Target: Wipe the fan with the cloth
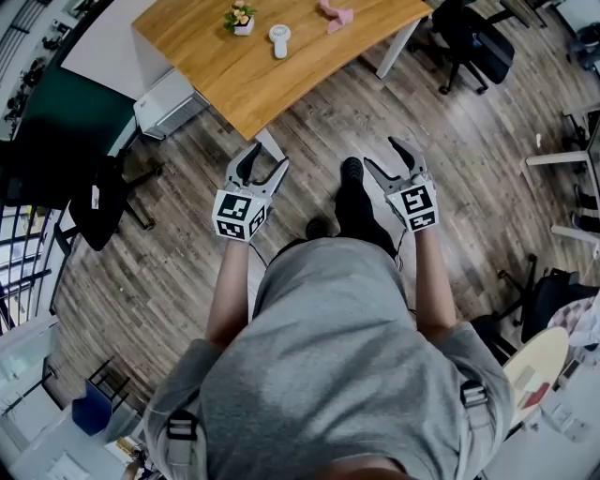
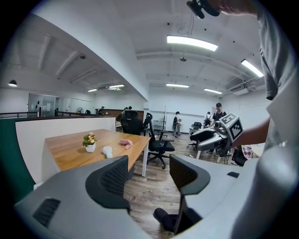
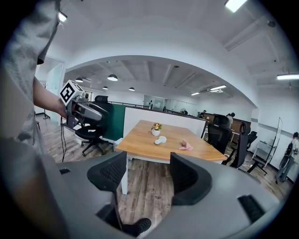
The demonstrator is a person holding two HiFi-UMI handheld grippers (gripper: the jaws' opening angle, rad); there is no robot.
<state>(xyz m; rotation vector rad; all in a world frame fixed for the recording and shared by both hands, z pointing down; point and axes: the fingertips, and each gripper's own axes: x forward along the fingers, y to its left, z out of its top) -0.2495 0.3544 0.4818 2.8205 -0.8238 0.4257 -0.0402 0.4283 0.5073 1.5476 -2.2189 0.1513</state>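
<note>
On the wooden table (image 1: 206,66) ahead lie a small white fan (image 1: 279,39), a pink cloth (image 1: 336,14) and a little potted plant (image 1: 240,19). My left gripper (image 1: 267,157) and right gripper (image 1: 380,152) hang over the floor, short of the table's near edge, both open and empty. In the left gripper view the fan (image 2: 108,151) and cloth (image 2: 125,144) show beyond the open left gripper (image 2: 148,175). In the right gripper view the fan (image 3: 160,139) and cloth (image 3: 186,146) lie past the open right gripper (image 3: 148,175).
A black office chair (image 1: 473,42) stands right of the table, another (image 1: 98,202) at the left by a green partition (image 1: 66,112). A white drawer unit (image 1: 169,103) sits by the table's left end. My feet (image 1: 349,187) are on the wood floor. Several people stand far off (image 2: 217,114).
</note>
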